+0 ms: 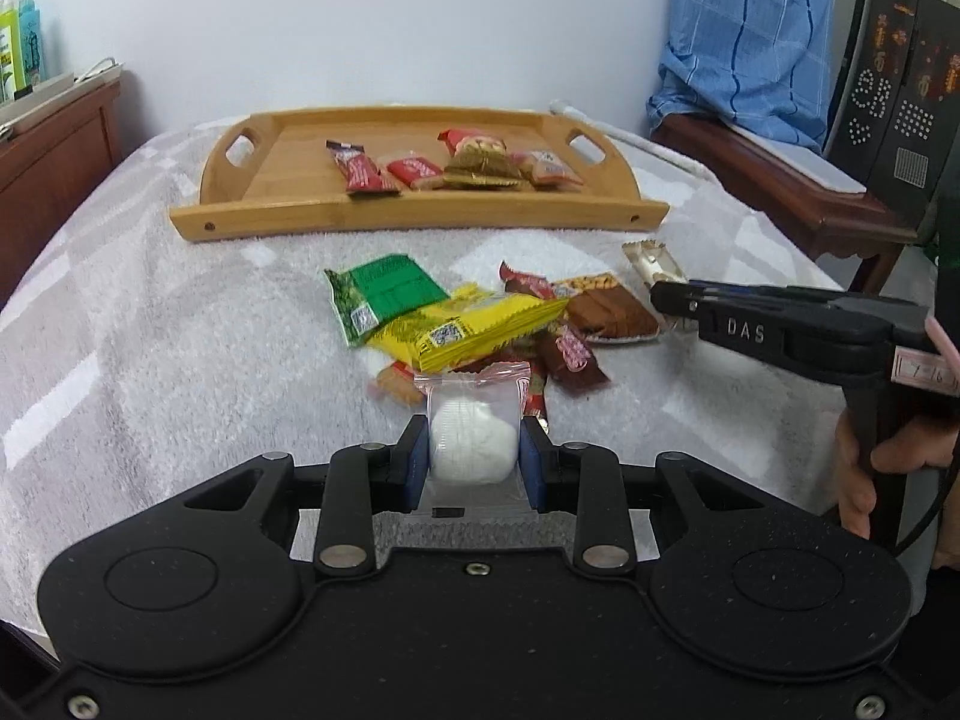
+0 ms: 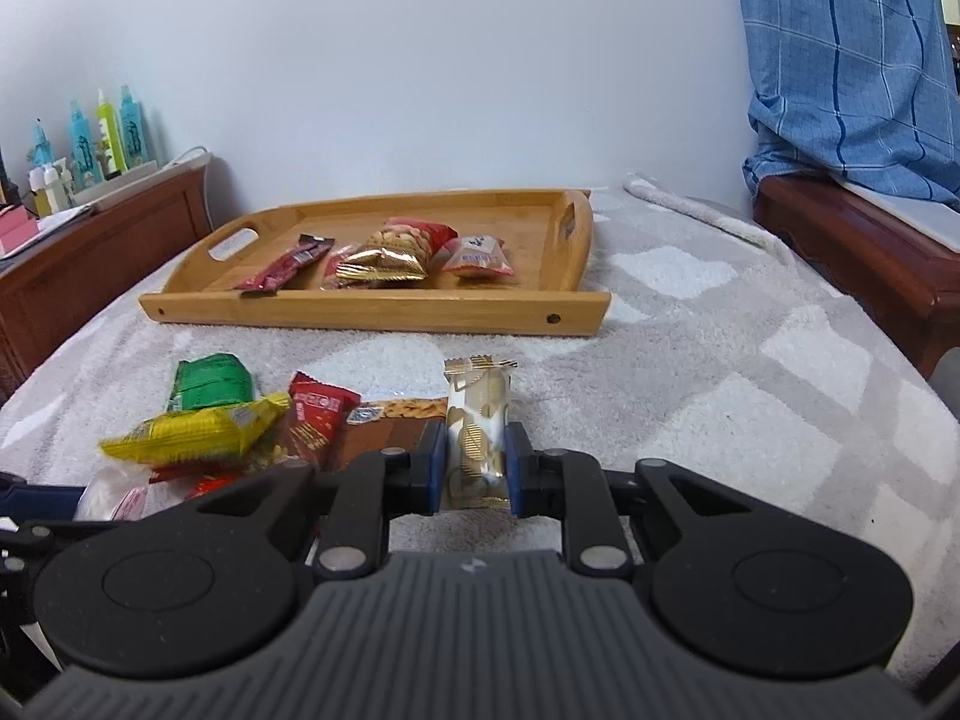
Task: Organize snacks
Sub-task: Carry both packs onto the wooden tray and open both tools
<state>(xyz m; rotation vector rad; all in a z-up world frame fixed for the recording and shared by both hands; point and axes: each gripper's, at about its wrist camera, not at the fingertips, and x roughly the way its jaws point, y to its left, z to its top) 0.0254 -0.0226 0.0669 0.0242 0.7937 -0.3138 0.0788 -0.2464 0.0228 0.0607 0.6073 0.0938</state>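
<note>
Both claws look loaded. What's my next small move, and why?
Probably carry the right claw forward to the wooden tray and release there. It is shut on the white-and-gold packet, the left claw is shut on the clear-wrapped white snack, and the tray's right side has bare wood beside the snacks already in it.

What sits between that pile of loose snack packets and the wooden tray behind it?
Nothing: in both wrist views only bare white-and-grey towel cloth separates the loose snack pile from the wooden tray.

Orange packet [image 1: 401,385] mostly buried under yellow packet [image 1: 474,327], bottles [image 1: 18,42] cut by left edge, wrapper print unreadable
</note>
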